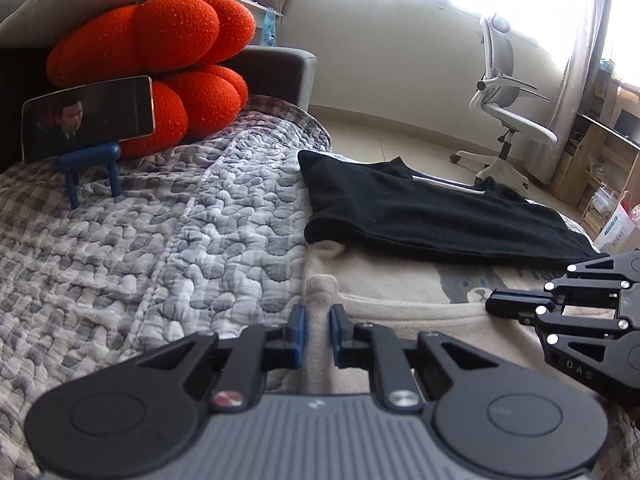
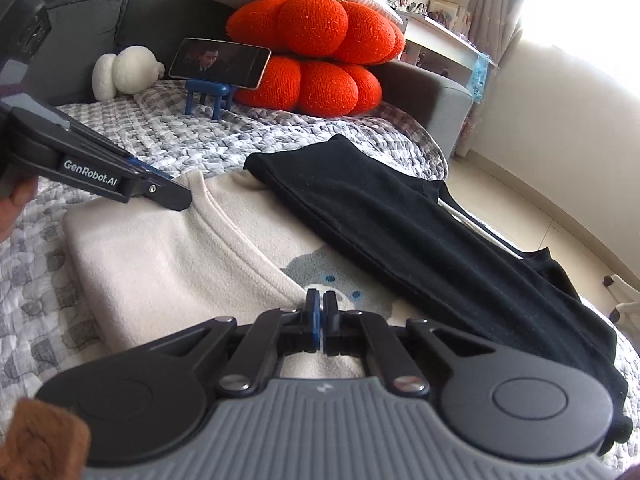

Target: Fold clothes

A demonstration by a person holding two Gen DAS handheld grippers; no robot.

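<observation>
A cream fleece sweater point(image 1: 400, 284) point(image 2: 160, 260) with a grey bear print lies flat on the quilted bed cover point(image 1: 160, 264). A folded black garment point(image 1: 420, 216) point(image 2: 400, 232) lies across its far side. My left gripper point(image 1: 318, 332) has its jaws drawn close, pinching the sweater's left edge; in the right wrist view the left gripper point(image 2: 182, 200) has its tip at the sweater's far left corner. My right gripper point(image 2: 320, 316) is shut at the end of the ribbed collar, with the fabric bunched at its tips. In the left wrist view the right gripper point(image 1: 494, 304) rests on the sweater's right part.
An orange pumpkin cushion point(image 1: 160, 40) and a phone point(image 1: 88, 120) on a blue stand sit at the head of the bed, with a white plush point(image 2: 124, 72) beside them. A white office chair point(image 1: 504, 112) stands on the floor past the bed's edge.
</observation>
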